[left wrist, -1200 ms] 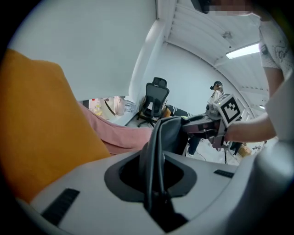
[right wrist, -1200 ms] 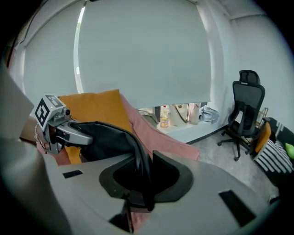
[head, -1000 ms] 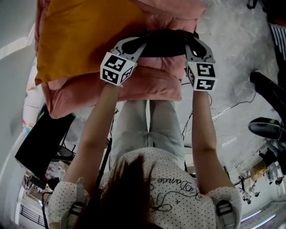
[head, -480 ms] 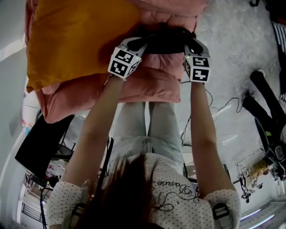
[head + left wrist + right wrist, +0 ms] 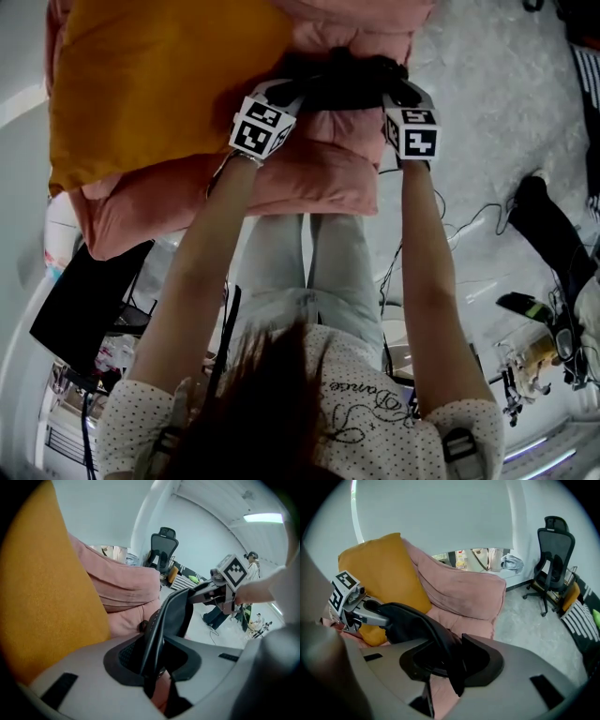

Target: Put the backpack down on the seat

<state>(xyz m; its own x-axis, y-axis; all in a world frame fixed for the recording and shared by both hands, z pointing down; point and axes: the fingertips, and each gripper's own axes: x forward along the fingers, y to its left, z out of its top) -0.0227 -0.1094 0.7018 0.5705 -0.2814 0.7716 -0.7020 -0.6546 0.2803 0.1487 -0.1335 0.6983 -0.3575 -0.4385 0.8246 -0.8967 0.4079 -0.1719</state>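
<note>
- The backpack (image 5: 342, 82) was black and soft. Only its dark top and strap showed, so what it held could not be told.
- It hung low over the pink seat (image 5: 319, 183), close beside the orange cushion (image 5: 150, 75) that sat on the seat.
- No view showed whether the bag's underside already touched the seat.
- The strap (image 5: 164, 620) was a wide, smooth black band with a ribbed edge. It ran above the seat from one gripper across to the other.
- The left gripper (image 5: 157, 654) pinched the strap, which passed edge-on through the narrow gap between its jaws, with both pads against it.
- The right gripper (image 5: 450, 660) had the strap (image 5: 417, 620) between its jaws. These had just been opening, yet the band was wedged against both pads and draped out below them.
- In the head view the left gripper (image 5: 302, 86) and the right gripper (image 5: 394, 82) were side by side over the seat, both angled down at it. The backpack lay between their tips and a little beyond them.
- In the right gripper view the left gripper (image 5: 379, 617) held the strap's far end, just in front of the cushion (image 5: 379, 569) on the seat (image 5: 459, 592).
- An office chair (image 5: 553, 559) stood on the grey floor (image 5: 525, 620), well apart from the seat.
</note>
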